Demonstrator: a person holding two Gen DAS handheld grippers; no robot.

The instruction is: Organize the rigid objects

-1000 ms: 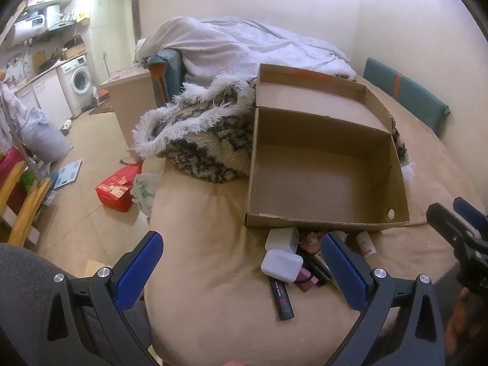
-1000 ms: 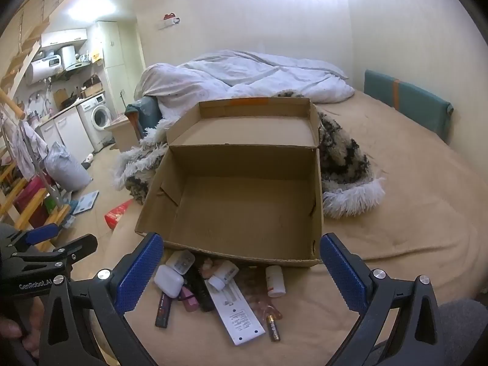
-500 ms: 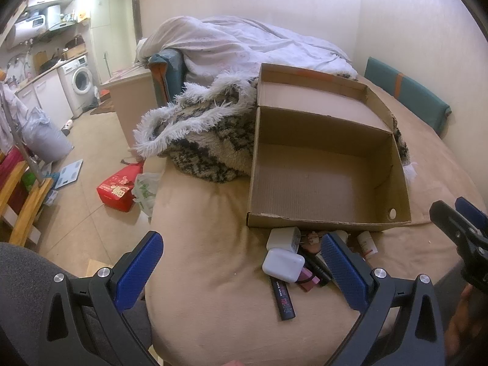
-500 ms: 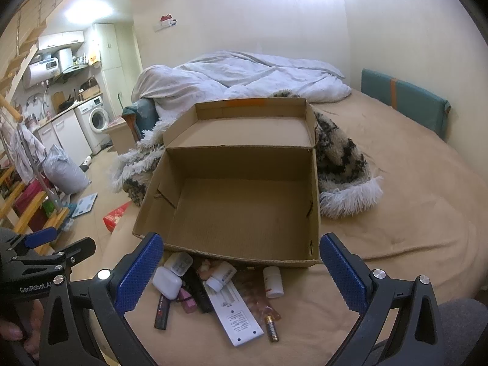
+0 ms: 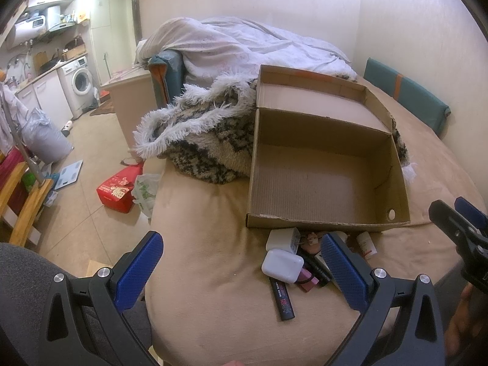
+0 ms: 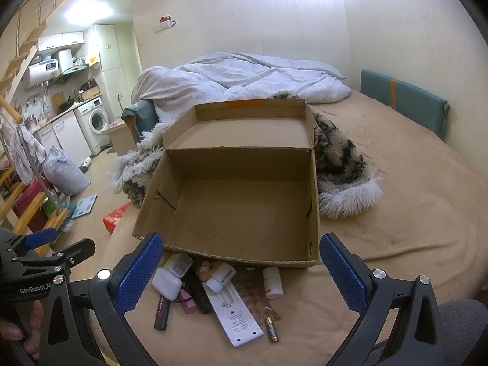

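An empty cardboard box [image 6: 244, 210] [image 5: 320, 183] lies on the bed with its lid folded back. Small items are heaped in front of it: a white earbud case [image 6: 166, 283] [image 5: 282, 265], a white charger [image 6: 178, 264] [image 5: 282, 239], a white remote [image 6: 235, 314], a small white bottle [image 6: 272, 282] [image 5: 366, 244], a battery [image 6: 271, 329], a dark stick [image 6: 161, 311] [image 5: 282, 299] and a pink piece [image 5: 308, 279]. My left gripper [image 5: 244, 274] hovers open near the heap's left side. My right gripper [image 6: 241, 274] hangs open just above the heap.
A shaggy black-and-white blanket [image 5: 198, 134] lies behind the box, with a white duvet [image 6: 244, 76] beyond it. A teal cushion [image 6: 402, 103] leans on the right wall. Left of the bed edge, a red bag [image 5: 117, 189] sits on the floor.
Both views have shifted only slightly; the box and heap sit a little lower and closer in the left wrist view. Both grippers stay open and nothing was picked up.
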